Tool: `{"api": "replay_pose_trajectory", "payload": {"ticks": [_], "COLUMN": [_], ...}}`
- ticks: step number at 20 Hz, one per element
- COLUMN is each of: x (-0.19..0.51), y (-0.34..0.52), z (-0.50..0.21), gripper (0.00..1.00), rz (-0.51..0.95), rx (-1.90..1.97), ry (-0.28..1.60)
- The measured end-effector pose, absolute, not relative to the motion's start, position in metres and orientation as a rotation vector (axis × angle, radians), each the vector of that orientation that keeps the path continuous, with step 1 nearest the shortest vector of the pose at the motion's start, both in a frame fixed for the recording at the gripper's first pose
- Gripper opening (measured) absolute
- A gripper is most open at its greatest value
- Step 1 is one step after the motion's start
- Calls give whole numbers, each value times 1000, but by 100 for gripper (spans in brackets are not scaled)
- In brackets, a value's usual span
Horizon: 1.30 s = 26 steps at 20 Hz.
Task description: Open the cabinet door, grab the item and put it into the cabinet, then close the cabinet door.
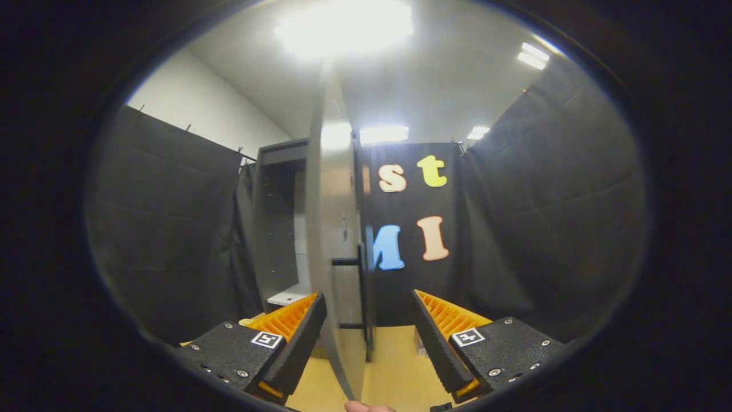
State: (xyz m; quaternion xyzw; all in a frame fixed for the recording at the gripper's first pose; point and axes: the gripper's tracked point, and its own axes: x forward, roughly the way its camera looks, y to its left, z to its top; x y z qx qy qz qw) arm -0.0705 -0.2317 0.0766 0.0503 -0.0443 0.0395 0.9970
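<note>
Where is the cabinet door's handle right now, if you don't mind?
In the gripper view, the handle sits on the open door, between the open jaws and just beyond them.

Black curtains (166, 229) hang at nine and three o'clock; bright ceiling lights (343, 26) glare at twelve; a pale wooden tabletop (394, 366) lies at six.

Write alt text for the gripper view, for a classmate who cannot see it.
A grey cabinet door, swung open and seen edge-on, stands between the open gripper's fingers, with its dark bar handle just ahead. Beyond it is the cabinet, its interior exposed, on a pale wooden floor.
</note>
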Motion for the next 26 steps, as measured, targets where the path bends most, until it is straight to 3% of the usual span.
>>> {"api": "replay_pose_trajectory", "payload": {"ticks": [8,26], "x": [-46,-50], "y": [-258,-219], "z": [77,80], "gripper": [92,92], "rz": [36,99], "rx": [322,130], "ry": [-57,-85]}}
